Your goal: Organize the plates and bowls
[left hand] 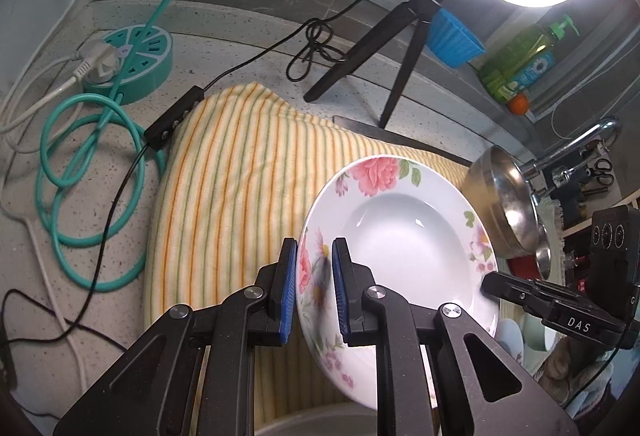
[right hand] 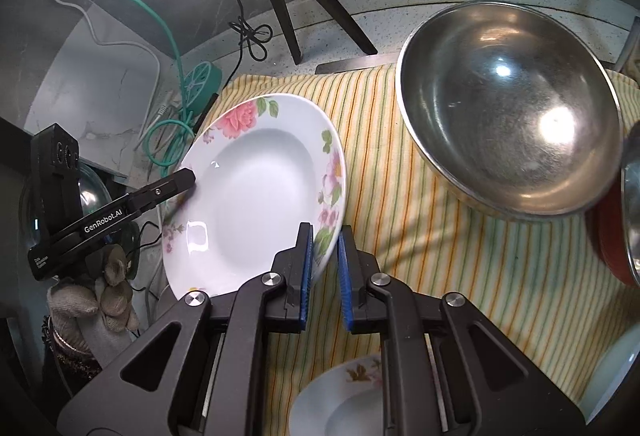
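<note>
A white deep plate (left hand: 400,236) with pink flowers on its rim hangs tilted above the striped towel (left hand: 240,175). My left gripper (left hand: 314,246) is shut on the plate's near rim, blue pads on both faces. In the right wrist view my right gripper (right hand: 326,232) is shut on the opposite rim of the same plate (right hand: 256,195). Each gripper shows in the other's view: the right gripper (left hand: 486,282) and the left gripper (right hand: 189,179), which a gloved hand (right hand: 96,300) carries. A large steel bowl (right hand: 508,107) sits on the towel to the right.
A second flowered plate (right hand: 340,404) lies below my right gripper. A red dish (right hand: 608,236) peeks out beside the steel bowl. Behind the towel stand a black tripod (left hand: 400,47) with a ring light, a teal power hub (left hand: 132,55) with cables, a blue cup (left hand: 452,35) and a green bottle (left hand: 520,59).
</note>
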Tool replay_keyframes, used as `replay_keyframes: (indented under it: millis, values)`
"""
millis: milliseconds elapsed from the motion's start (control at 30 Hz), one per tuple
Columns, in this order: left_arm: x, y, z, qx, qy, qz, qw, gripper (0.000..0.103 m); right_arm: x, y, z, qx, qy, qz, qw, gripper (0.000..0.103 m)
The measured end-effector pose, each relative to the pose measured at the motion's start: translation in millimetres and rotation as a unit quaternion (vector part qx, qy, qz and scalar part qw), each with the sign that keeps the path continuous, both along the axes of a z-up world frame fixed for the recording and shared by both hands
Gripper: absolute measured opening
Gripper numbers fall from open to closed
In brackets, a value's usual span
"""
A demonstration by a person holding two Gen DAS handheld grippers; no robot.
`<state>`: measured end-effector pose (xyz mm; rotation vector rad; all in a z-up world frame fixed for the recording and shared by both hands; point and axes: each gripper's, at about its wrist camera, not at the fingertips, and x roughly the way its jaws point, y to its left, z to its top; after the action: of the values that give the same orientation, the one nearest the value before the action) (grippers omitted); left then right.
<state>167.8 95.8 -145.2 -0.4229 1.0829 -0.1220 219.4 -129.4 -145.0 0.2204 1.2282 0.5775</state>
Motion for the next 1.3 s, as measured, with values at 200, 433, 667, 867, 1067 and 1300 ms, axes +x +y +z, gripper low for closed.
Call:
replay_keyframes:
  millis: [200,433,667,867,1067,1300]
  values:
    - [-15,-16,14,0.000,-0.013,-0.011,0.9999,0.015,-18,-17,15,0.009,-0.013,-0.002,1.000,0.013]
    - [-34,-43,23,-0.003,-0.022,-0.029,0.9993,0.015,-44,-45,23,0.012,-0.019,-0.012,1.000,0.013]
    - [-57,-74,29,-0.010,-0.027,-0.049,0.9984,0.015,-74,-76,29,0.008,-0.025,-0.027,0.999,0.013]
    - [-77,-104,25,-0.015,-0.020,-0.068,0.9974,0.015,-100,-106,29,0.001,-0.024,-0.039,0.999,0.013]
    - [-95,-127,16,-0.030,-0.007,-0.080,0.9963,0.015,-117,-134,17,-0.004,-0.011,-0.055,0.998,0.013]
    - [-106,-153,7,-0.031,0.006,-0.097,0.9948,0.015,-133,-157,-1,-0.019,0.003,-0.066,0.998,0.013]
